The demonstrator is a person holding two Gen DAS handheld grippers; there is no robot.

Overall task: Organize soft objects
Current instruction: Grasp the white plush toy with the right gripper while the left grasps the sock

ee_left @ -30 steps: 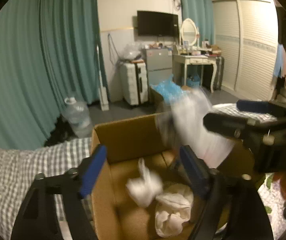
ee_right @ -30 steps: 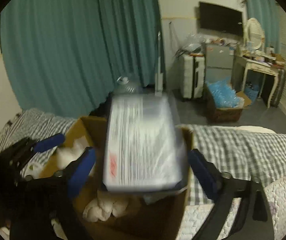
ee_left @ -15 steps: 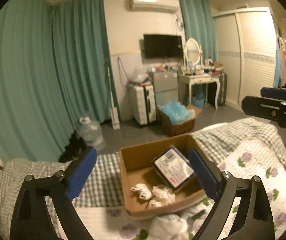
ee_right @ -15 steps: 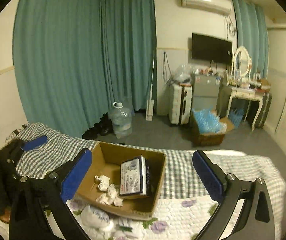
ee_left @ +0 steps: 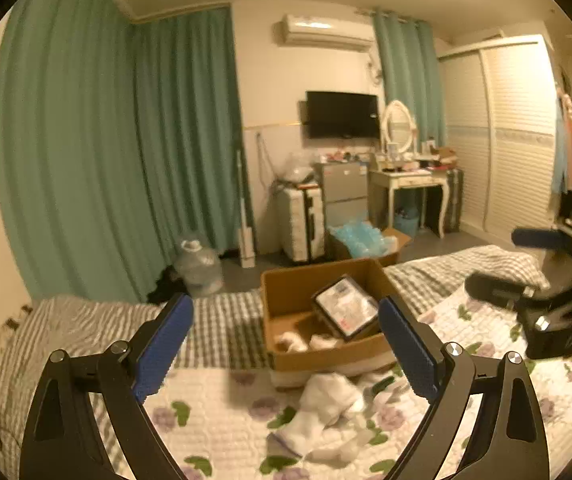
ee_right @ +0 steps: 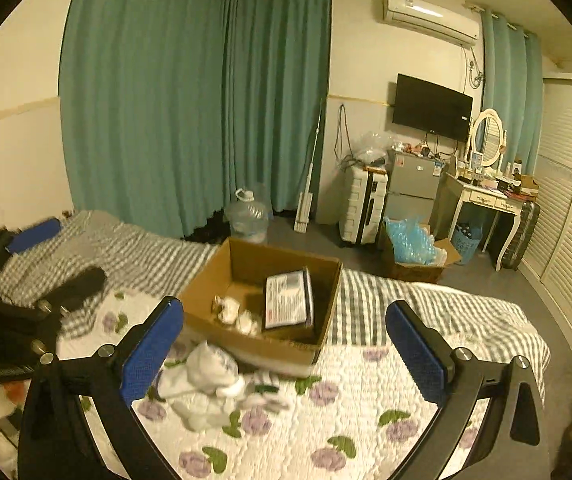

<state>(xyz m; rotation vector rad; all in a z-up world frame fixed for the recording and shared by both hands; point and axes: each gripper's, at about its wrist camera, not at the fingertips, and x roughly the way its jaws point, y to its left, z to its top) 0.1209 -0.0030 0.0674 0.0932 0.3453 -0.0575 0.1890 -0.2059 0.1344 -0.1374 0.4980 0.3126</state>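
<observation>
Cardboard box (ee_right: 254,344) on the bed (ee_right: 425,312) now holds a flat packet (ee_right: 287,300), leaning upright against its right wall beside small white bundles (ee_right: 232,314); a second ago the right claw (ee_right: 284,356) carried that packet over the box. One item is thus stowed. White soft cloths (ee_right: 206,384) remain outside, just before the box's near wall. Both claws have drawn back from the box, released and empty, the left claw (ee_left: 286,354) level with the right.
</observation>
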